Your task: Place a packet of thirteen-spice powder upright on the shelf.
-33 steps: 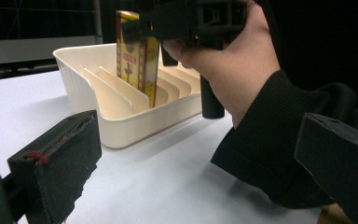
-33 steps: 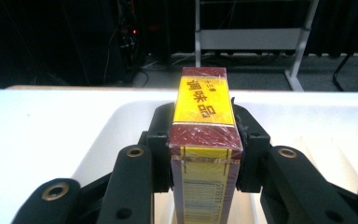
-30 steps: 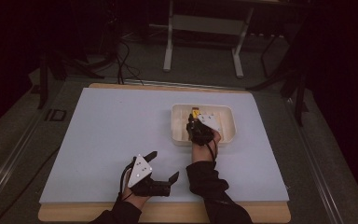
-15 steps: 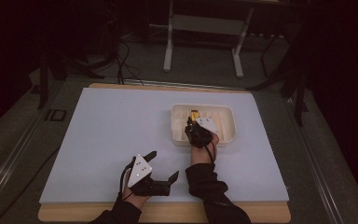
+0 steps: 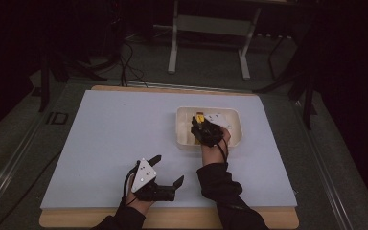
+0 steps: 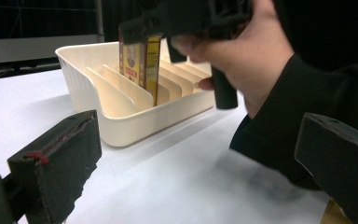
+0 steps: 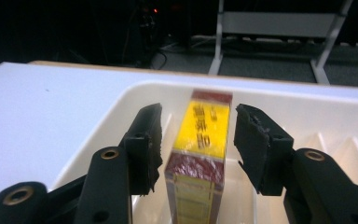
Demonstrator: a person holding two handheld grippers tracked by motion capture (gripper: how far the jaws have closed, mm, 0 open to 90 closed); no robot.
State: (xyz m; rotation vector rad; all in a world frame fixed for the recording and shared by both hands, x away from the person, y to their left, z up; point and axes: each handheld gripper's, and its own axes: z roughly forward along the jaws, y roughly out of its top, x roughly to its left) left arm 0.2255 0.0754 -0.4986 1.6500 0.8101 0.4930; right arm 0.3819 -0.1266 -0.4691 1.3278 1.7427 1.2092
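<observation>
The room is dark, lit mainly over the wooden desk (image 5: 172, 221) with its pale blue-white top sheet. Beyond it lies a grey-green floor (image 5: 206, 67), where a light grey metal stand (image 5: 210, 26) on two legs rests, with black cables (image 5: 127, 60) trailing near it to the left. Dark equipment legs stand at both sides.

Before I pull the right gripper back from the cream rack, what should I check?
1. Right gripper released from the yellow and dark red box: ok, gaps show on both sides.
2. Box standing upright in the cream plastic slotted rack: ok.
3. Box seated between two dividers: cannot tell; its base is hidden.
4. Exit path upward free of the box: ok, though the jaws flank it closely, so lift straight.
5. Left gripper out of the way: ok, open, near the front edge of the white table.
</observation>
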